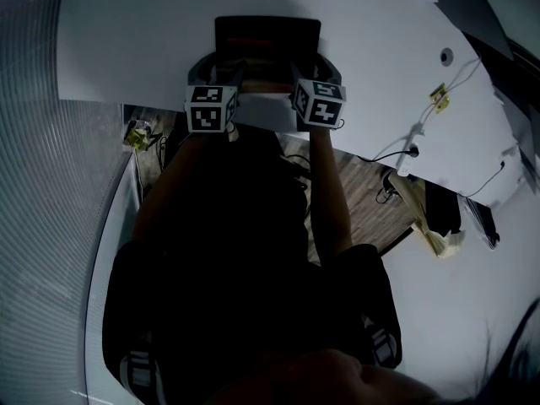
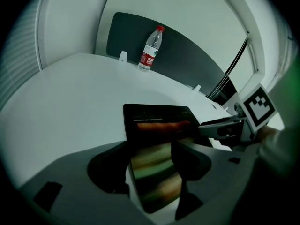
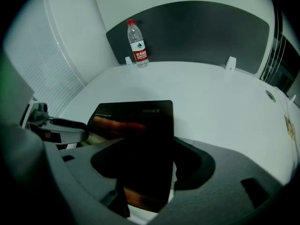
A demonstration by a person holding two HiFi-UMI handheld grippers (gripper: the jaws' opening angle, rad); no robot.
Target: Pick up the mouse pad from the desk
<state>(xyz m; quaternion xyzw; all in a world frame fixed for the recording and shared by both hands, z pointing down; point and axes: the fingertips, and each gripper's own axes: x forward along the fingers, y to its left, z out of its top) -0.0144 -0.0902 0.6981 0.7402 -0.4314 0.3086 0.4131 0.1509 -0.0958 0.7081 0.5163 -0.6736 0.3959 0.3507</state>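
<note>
Mouse pad (image 1: 267,36): dark, oblong, at middle of near edge of white desk (image 1: 126,49); far part flat on desk, near end seemingly raised off it and running in between both pairs of jaws.

Far left in head view: ribbed grey surface (image 1: 34,159) beside desk.

Left gripper (image 2: 151,165): jaws closed on near left part of pad, pad filling gap between them; left cube (image 1: 209,106) over desk's edge.

Right gripper (image 3: 147,168): just beside left one, not touching it; jaws likewise pinched on near right part of pad; right cube (image 1: 319,102) level with left cube.

Beyond pad, seen from both gripper views: bottle (image 3: 137,43), clear, red cap, upright at far edge of desk against dark panel (image 3: 201,32); well apart from pad.

Right side of head view: round hole (image 1: 445,56) in desk; thin cables (image 1: 413,150) trailing over desk's edge; wood floor (image 1: 363,201) below, between desk wings.
</note>
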